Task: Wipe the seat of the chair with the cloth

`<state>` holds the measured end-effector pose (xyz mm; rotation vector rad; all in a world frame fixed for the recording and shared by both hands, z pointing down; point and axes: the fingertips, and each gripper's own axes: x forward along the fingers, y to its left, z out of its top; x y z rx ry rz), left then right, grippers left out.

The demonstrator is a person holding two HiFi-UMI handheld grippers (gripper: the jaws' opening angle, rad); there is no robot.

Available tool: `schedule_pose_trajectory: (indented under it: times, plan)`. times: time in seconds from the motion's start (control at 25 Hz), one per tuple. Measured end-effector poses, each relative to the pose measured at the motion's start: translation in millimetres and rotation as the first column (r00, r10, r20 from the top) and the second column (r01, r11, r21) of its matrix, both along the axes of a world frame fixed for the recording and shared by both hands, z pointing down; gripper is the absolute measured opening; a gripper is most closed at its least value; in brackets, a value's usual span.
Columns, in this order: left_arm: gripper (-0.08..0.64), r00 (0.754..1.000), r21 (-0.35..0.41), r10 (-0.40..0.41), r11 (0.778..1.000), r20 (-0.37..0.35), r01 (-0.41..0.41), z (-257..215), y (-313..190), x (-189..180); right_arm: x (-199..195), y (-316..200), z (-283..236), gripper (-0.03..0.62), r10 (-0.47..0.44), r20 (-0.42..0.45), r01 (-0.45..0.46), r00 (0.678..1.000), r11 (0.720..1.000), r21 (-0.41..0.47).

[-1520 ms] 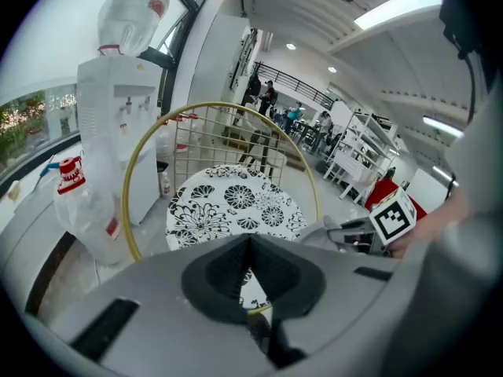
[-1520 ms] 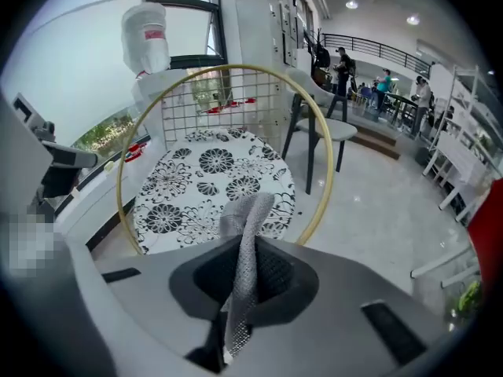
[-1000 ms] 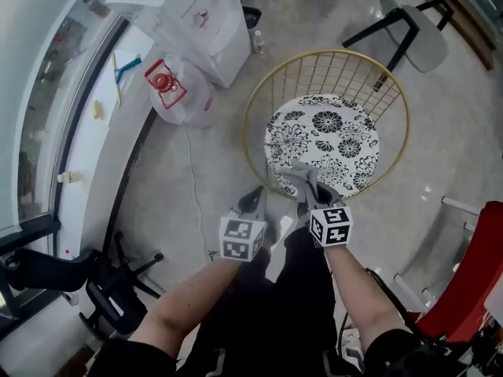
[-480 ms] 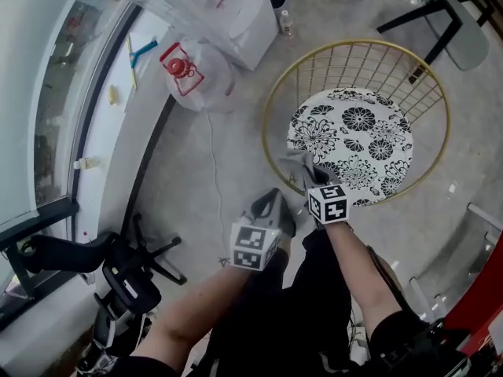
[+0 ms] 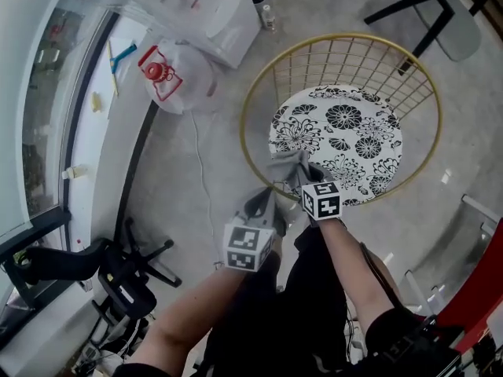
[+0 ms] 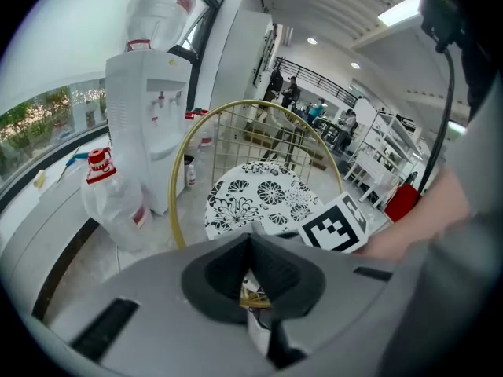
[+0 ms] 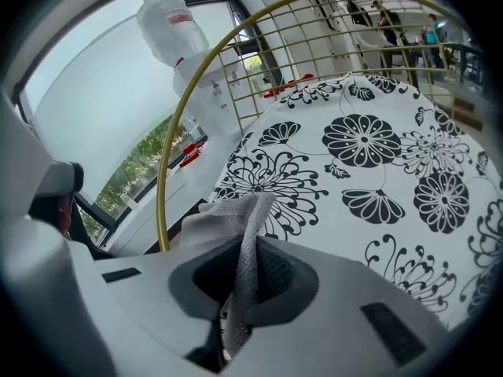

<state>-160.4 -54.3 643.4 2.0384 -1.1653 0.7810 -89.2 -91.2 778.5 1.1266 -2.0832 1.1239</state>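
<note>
Hardly anything has shifted since half a second back: our right gripper (image 7: 242, 289) stays clamped on the grey cloth (image 7: 236, 214), at the same near-left edge of the seat. The cloth sticks up out of the closed jaws and bunches just ahead of them, over the rim of the black-and-white floral seat cushion (image 5: 346, 132); we can't tell if it presses down. The gold wire chair frame (image 5: 357, 44) rings the cushion. Our left gripper (image 6: 251, 285) hangs just left of the right one, jaws together, nothing in them, over the floor short of the gold rim. Farther left stand a red-capped water jug (image 5: 174, 81) and a white water dispenser (image 5: 206, 12).
</note>
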Motion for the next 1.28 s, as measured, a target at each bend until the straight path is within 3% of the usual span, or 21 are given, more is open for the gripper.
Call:
schedule_pose_trajectory:
  times: [0.52, 0.68, 1.28]
  plan:
    - [0.008, 0.998, -0.004, 0.064, 0.998, -0.001, -0.064, 9.2, -11.3, 42.7, 83.5, 1.7, 12.2, 0.026, 0.108, -0.077, -0.110, 0.991, 0.994, -0.018]
    - [0.008, 0.997, -0.022, 0.071, 0.997, -0.031, -0.072, 7.7, -17.3, 59.8, 112.8, -0.3, 13.7, 0.026, 0.139, -0.109, -0.142, 0.984, 0.990, -0.019]
    - [0.008, 0.988, -0.018, 0.151, 0.988, -0.043, -0.151, 9.9, -33.8, 111.2, 221.0, 3.7, 9.4, 0.026, 0.260, -0.233, -0.271, 0.937, 0.962, -0.016]
